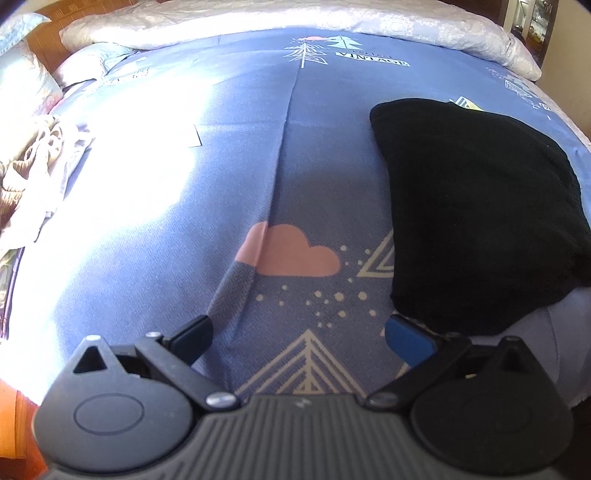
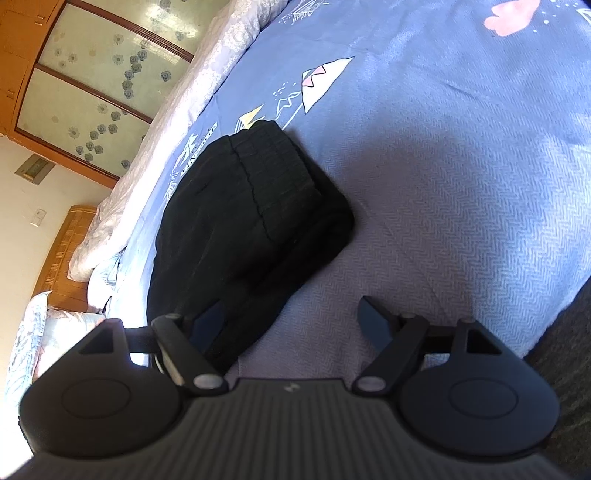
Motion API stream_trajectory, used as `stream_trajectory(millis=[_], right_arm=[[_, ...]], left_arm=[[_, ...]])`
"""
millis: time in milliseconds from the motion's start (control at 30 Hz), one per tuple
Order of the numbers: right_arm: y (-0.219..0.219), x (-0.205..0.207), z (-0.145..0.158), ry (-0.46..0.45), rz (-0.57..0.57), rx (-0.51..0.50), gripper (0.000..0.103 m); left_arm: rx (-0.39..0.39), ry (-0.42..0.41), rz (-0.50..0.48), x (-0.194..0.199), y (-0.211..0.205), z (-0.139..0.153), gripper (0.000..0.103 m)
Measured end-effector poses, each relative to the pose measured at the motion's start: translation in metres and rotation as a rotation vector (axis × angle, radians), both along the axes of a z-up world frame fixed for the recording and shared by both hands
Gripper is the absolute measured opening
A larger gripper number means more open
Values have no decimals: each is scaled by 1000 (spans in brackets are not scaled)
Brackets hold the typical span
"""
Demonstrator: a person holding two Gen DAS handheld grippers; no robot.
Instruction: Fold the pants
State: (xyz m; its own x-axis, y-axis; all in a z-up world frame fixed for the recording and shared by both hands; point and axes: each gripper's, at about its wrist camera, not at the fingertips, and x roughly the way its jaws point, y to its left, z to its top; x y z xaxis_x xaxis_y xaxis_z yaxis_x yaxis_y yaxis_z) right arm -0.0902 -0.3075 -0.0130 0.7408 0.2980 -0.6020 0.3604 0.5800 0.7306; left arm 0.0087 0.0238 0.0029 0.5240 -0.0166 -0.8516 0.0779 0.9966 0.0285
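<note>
The black pants point(image 1: 480, 206) lie folded into a thick compact bundle on the blue patterned bedspread point(image 1: 221, 177). In the left wrist view they sit at the right, just beyond my left gripper point(image 1: 299, 332), which is open and empty, its right finger near the bundle's near edge. In the right wrist view the pants point(image 2: 251, 210) lie ahead and left, with a ribbed folded layer on top. My right gripper point(image 2: 291, 321) is open and empty; its left finger hovers over the bundle's near corner, and I cannot tell if it touches.
A pale quilt point(image 1: 258, 22) lies bunched along the bed's far side. Crumpled clothes point(image 1: 33, 166) lie at the left edge. A wooden wardrobe with patterned glass doors point(image 2: 92, 81) and a wooden headboard point(image 2: 70, 251) stand beyond the bed. Bright sunlight washes the bedspread's left part.
</note>
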Motion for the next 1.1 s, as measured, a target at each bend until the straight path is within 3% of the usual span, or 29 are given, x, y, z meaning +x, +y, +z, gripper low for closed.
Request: stream_trajectory(millis=[333,800,933,1100], right_arm=[[-4,-4,-2,-21,2,34,82],[-12,-7,-4,-34,-2,85,82],[-13,-8,-3,-34,1,89,82],[-10,-8,6,-36,2,19,81]], left_arm=[[52,-9,10,8,-8,5,103],[63,-14,-10,16,-21,15,103],[-18,-10,-29,25,-22,25,103],[-196,31,-55,43,-19,32,100]])
